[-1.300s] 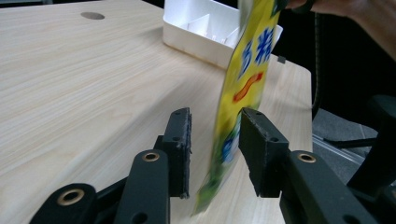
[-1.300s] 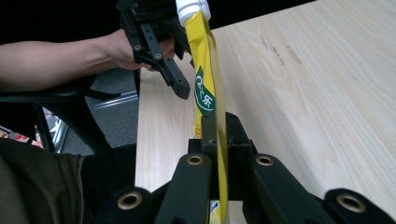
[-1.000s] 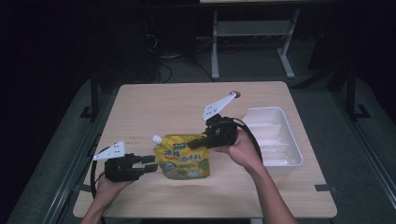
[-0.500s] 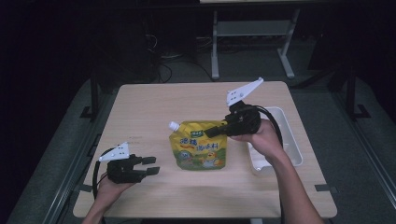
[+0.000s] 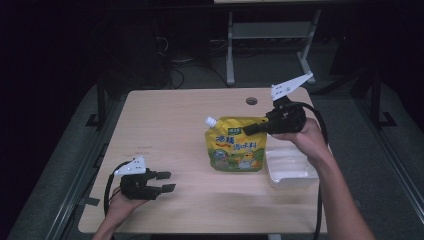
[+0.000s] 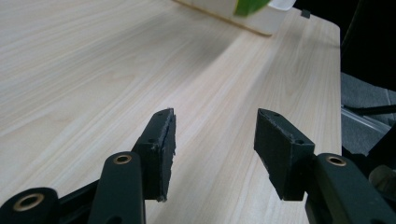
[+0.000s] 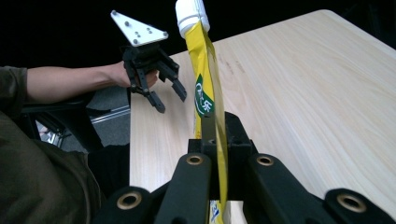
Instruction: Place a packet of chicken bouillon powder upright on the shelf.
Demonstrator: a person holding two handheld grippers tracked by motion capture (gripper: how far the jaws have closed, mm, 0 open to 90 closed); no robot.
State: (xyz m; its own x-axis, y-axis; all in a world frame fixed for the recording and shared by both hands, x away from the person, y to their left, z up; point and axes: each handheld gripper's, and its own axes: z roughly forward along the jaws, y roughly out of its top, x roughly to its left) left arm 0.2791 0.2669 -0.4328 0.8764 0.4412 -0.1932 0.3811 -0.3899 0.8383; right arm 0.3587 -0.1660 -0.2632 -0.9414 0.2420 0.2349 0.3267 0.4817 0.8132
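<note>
A yellow spout pouch (image 5: 235,147) with a white cap hangs upright above the table, its lower edge beside the white tray (image 5: 290,172). My right gripper (image 5: 248,130) is shut on the pouch's top right corner; in the right gripper view the jaws (image 7: 215,135) pinch the pouch (image 7: 203,70) edge-on. My left gripper (image 5: 166,181) rests low near the table's front left, well apart from the pouch. Its jaws (image 6: 215,135) have just been opening and stand open over bare wood with nothing between them.
The wooden table (image 5: 170,125) has a round cable hole (image 5: 251,101) near its far edge. The tray (image 6: 252,21) sits at the right, partly under my right forearm. Dark floor and a metal frame lie beyond the table.
My right gripper has carried the pouch up and to the right, toward the tray. The left gripper has stayed near the front left, and its jaws have spread wider.
</note>
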